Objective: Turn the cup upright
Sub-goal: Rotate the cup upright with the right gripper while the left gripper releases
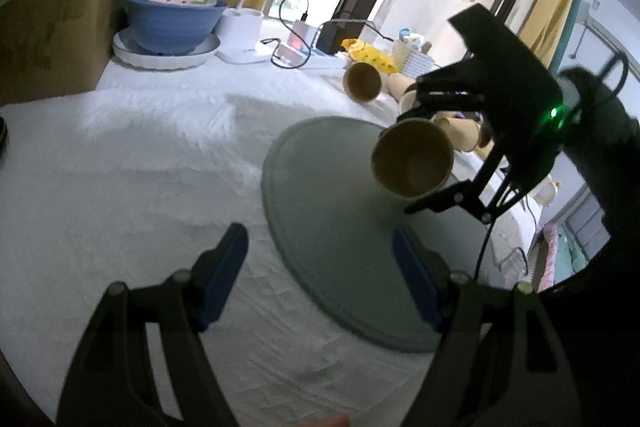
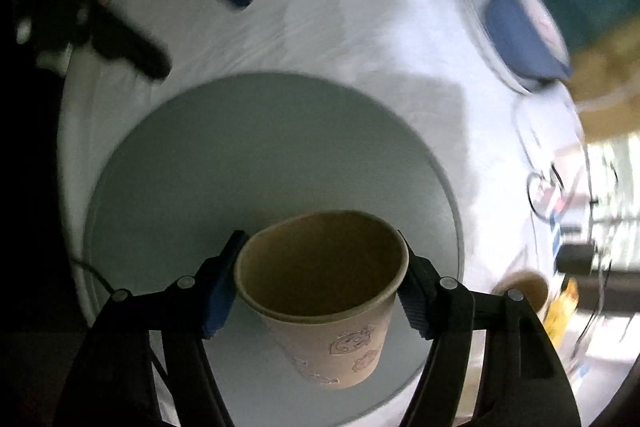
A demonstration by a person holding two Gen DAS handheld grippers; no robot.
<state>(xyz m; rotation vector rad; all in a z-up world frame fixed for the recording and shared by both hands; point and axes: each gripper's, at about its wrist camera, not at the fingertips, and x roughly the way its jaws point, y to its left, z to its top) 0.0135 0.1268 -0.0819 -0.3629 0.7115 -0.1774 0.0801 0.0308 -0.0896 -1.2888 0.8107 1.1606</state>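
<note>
The right gripper pinched the paper cup above the round tray, half turned; setting it down was left, while the left gripper was spread wide

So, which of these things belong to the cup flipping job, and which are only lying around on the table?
Part of the job:
- paper cup, held in the right gripper
- round grey mat beneath it
- left gripper, jaws apart, holding nothing

Just lying about:
- spare paper cups
- blue bowl on a white plate
- cardboard box
- cables
</note>
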